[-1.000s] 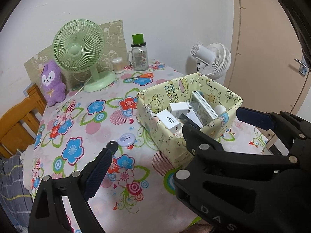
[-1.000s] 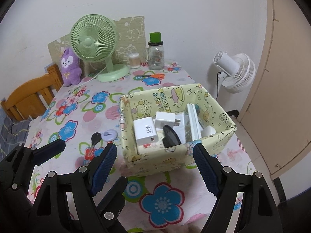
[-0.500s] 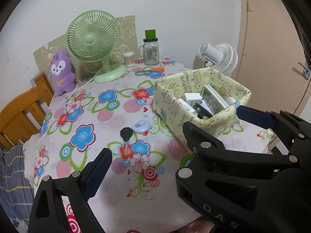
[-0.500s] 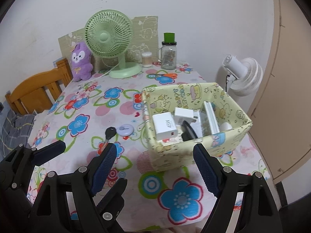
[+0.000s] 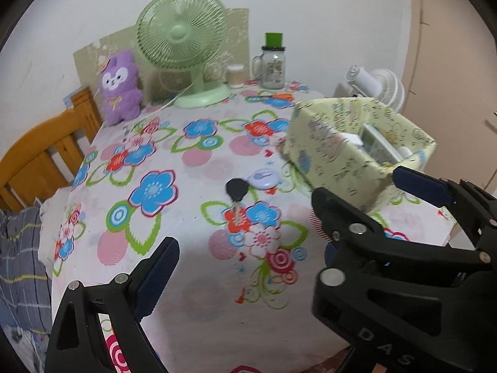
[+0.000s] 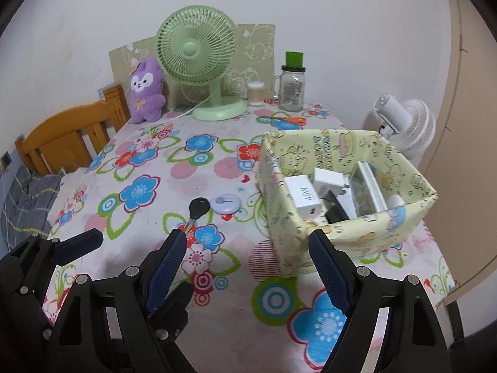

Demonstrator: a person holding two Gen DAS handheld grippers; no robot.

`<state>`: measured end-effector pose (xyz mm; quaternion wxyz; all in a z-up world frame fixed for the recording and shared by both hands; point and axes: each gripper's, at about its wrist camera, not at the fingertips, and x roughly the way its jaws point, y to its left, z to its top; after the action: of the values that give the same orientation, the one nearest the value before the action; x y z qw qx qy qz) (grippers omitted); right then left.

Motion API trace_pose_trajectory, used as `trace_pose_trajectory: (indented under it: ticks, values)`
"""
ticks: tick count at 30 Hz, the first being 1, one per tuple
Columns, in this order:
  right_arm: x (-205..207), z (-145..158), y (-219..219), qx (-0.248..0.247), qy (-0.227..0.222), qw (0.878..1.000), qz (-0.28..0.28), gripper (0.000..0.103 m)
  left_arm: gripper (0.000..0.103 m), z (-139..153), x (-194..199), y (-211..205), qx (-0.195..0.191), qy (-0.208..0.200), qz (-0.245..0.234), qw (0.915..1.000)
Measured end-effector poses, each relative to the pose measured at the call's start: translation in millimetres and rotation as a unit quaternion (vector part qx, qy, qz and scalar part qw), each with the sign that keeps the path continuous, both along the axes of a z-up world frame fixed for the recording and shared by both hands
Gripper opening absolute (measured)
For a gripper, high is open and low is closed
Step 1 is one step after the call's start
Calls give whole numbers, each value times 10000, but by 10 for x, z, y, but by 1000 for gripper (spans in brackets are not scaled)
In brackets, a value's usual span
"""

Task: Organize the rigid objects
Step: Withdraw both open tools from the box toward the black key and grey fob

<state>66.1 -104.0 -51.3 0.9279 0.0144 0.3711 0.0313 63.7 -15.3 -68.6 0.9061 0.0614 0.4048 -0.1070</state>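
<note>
A black key (image 6: pixel 198 208) and a lilac round disc (image 6: pixel 225 203) lie side by side on the flowered tablecloth, left of a yellow fabric box (image 6: pixel 279 205). Inside the box are a white 45W charger (image 6: pixel 303 197), a second white plug (image 6: pixel 329 180), a black item (image 6: pixel 337 213) and a white-framed flat device (image 6: pixel 366 192). My right gripper (image 6: pixel 247 239) is open and empty, hovering in front of the box's near corner. My left gripper (image 5: pixel 248 248) is open and empty too, short of the key (image 5: pixel 236 189). The right gripper's body hides its right finger in the left wrist view.
At the back stand a green fan (image 6: pixel 198 52), a purple plush (image 6: pixel 146 90), a glass jar with a green lid (image 6: pixel 292 88) and a small cup (image 6: pixel 255 93). Orange scissors (image 6: pixel 289 120) lie behind the box. A wooden chair (image 6: pixel 71 136) stands left, a white fan (image 6: pixel 407 127) right.
Both grippers have drawn back toward the table's near edge and sunk a little. The key has come into the left wrist view; the box looks farther off. Jaws are unchanged.
</note>
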Motion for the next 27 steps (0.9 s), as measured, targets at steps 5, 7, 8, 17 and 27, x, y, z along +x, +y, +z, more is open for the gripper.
trace_pose_trajectory:
  ticks: [5, 7, 8, 17, 27]
  values:
    - [73, -68, 116, -110, -4, 9999, 100, 83, 96, -72, 63, 89, 51, -39, 45, 10000]
    - [105, -92, 155, -111, 15, 9998, 140, 83, 96, -101, 102, 119, 49, 9, 56, 10000]
    - [125, -101, 175, -90, 24, 9998, 160, 83, 96, -116, 125, 137, 45, 31, 62, 10000]
    - [315, -259, 309, -102, 203, 9995, 196, 77, 96, -303, 345, 265, 192, 210, 152, 9995]
    - [572, -442, 371, -131, 509, 9986, 66, 73, 96, -468, 623, 325, 134, 283, 189, 9993]
